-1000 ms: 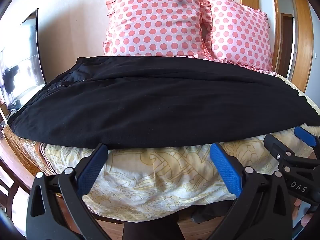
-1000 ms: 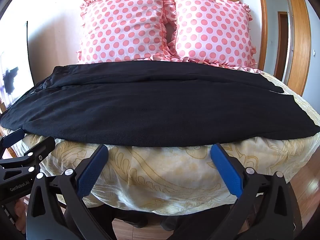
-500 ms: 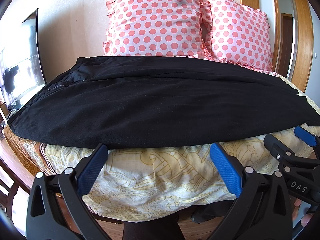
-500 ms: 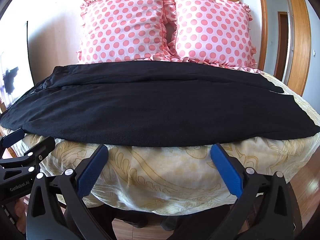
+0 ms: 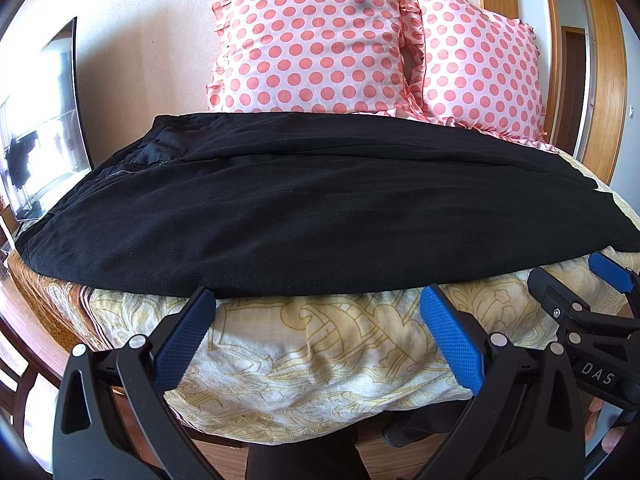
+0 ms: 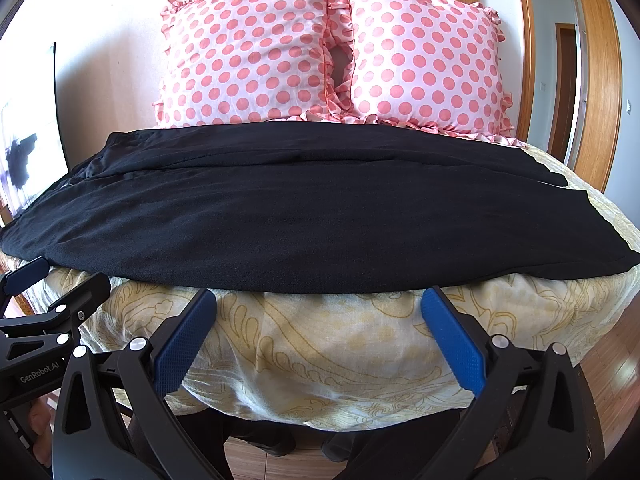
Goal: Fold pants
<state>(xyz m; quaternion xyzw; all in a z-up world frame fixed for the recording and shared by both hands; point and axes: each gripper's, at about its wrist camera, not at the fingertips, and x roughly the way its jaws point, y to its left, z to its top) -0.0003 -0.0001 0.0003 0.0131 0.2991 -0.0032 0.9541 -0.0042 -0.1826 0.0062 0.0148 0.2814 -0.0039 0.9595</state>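
Note:
Black pants (image 5: 304,208) lie flat across the bed, waistband at the left, leg hems at the right; they also show in the right wrist view (image 6: 304,216). My left gripper (image 5: 316,304) is open and empty just before the pants' near edge, over the bedspread. My right gripper (image 6: 318,304) is open and empty, also just short of the near edge. The right gripper shows at the right edge of the left wrist view (image 5: 592,292). The left gripper shows at the left edge of the right wrist view (image 6: 52,292).
The bed has a cream and yellow patterned spread (image 5: 320,352). Two pink polka-dot pillows (image 6: 248,52) (image 6: 428,60) stand against the wall behind the pants. A window (image 5: 36,128) is at left, a wooden door frame (image 6: 596,72) at right, wood floor below.

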